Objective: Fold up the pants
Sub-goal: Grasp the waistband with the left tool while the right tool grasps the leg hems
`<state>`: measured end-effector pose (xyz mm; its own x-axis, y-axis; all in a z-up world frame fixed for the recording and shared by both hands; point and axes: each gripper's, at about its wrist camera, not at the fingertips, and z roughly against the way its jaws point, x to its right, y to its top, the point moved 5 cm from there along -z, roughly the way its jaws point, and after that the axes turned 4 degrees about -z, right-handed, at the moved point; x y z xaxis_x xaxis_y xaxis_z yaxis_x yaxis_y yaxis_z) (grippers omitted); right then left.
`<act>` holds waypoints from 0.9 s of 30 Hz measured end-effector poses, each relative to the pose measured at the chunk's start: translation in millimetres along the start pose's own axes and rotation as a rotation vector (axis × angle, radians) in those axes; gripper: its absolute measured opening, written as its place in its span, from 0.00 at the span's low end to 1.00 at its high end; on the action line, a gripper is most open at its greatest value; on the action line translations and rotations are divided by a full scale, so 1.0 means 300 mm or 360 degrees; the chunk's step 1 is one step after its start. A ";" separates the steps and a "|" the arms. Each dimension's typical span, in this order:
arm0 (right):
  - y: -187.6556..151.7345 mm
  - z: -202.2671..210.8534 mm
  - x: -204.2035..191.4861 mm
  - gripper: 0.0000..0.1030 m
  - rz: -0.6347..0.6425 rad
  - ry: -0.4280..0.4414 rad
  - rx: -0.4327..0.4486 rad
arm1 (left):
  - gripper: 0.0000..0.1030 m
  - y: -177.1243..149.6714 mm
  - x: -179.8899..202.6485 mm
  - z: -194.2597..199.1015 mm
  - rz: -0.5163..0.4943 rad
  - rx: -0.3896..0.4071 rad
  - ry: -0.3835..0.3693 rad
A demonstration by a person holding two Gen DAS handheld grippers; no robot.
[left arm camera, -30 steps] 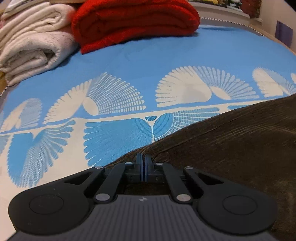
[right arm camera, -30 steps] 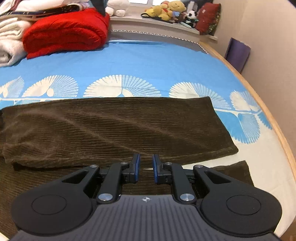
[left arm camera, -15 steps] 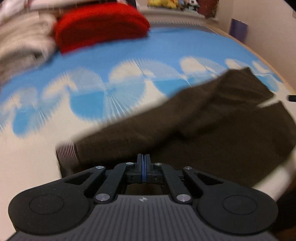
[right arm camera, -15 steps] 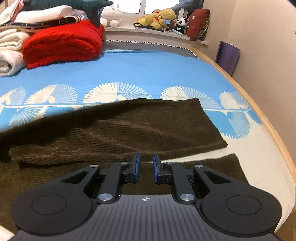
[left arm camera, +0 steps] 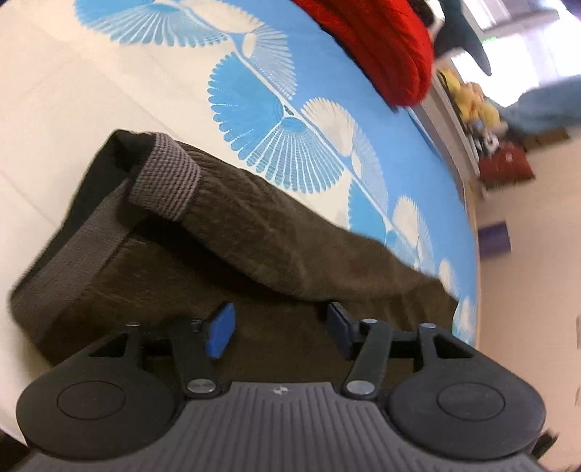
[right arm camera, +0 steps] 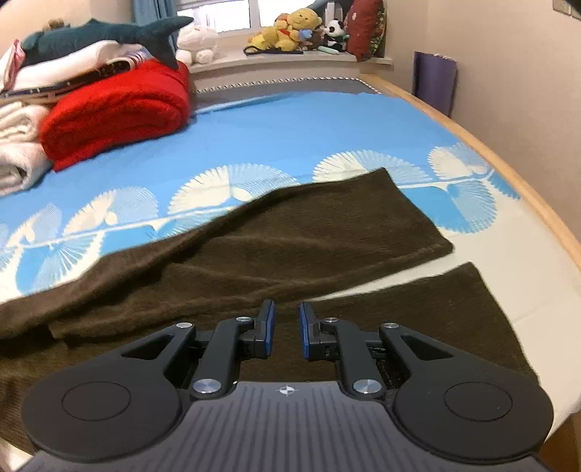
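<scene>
Dark brown corduroy pants (right arm camera: 326, 225) lie on the blue-and-white bedsheet (right arm camera: 290, 127). One leg runs slanting across the other leg (right arm camera: 435, 308). In the left wrist view the pants (left arm camera: 254, 236) show their grey ribbed waistband (left arm camera: 167, 178), folded over at the left end. My left gripper (left arm camera: 279, 323) hovers over the waist part. Its jaws are opening and nothing sits between them. My right gripper (right arm camera: 287, 326) hangs over the legs with a narrow gap between its blue pads, and no cloth shows in that gap.
A folded red blanket (right arm camera: 116, 109) and white towels (right arm camera: 18, 152) are piled at the far left, with a plush shark (right arm camera: 109, 36) on top. Stuffed toys (right arm camera: 290, 29) line the windowsill. The bed's wooden edge (right arm camera: 508, 163) curves along the right, near a purple board (right arm camera: 434, 80).
My left gripper went from shut to open, swung along the pants and rolled; the waistband now shows, folded. The upper leg shifted from straight to slanting. My right gripper drifted slightly, its gap unchanged.
</scene>
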<state>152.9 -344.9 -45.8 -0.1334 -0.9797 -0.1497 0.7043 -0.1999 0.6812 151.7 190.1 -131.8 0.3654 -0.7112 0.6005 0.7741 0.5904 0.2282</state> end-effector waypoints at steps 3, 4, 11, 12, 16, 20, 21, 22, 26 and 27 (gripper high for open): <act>0.027 -0.014 -0.006 0.26 -0.0140 0.0086 0.0006 | 0.63 0.042 -0.007 -0.044 0.0138 0.0033 0.0062; 0.038 -0.020 -0.004 0.31 -0.0215 0.0117 0.0010 | 0.63 0.053 -0.013 -0.057 0.0191 0.0041 0.0077; 0.151 -0.197 0.000 0.36 -0.0731 0.0362 -0.0004 | 0.62 0.135 -0.064 -0.095 0.0363 0.0077 0.0169; 0.171 -0.241 -0.004 0.36 -0.0766 0.0379 0.0007 | 0.56 0.141 -0.066 -0.097 0.0352 0.0081 0.0173; 0.227 -0.435 -0.024 0.37 -0.0832 0.0347 0.0023 | 0.10 0.162 -0.075 -0.085 0.0228 0.0101 0.0267; 0.242 -0.647 -0.050 0.38 -0.0886 0.0327 -0.0050 | 0.08 0.173 -0.054 -0.071 0.0117 0.0123 0.0282; 0.243 -0.689 -0.056 0.38 -0.0901 0.0311 -0.0064 | 0.08 0.173 -0.051 -0.073 0.0098 0.0120 0.0287; 0.242 -0.733 -0.059 0.38 -0.0921 0.0304 -0.0083 | 0.08 0.173 -0.049 -0.076 0.0084 0.0115 0.0295; 0.242 -0.870 -0.070 0.38 -0.1037 0.0301 -0.0147 | 0.08 0.172 -0.046 -0.081 0.0049 0.0098 0.0320; 0.245 -0.898 -0.074 0.38 -0.1059 0.0305 -0.0156 | 0.08 0.175 -0.043 -0.081 0.0034 0.0100 0.0323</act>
<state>395.5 -334.0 -185.5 -0.4395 -0.6277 -0.6425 0.5764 -0.7457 0.3343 200.1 220.9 -146.3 0.4830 -0.7569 0.4403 0.7336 0.6243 0.2685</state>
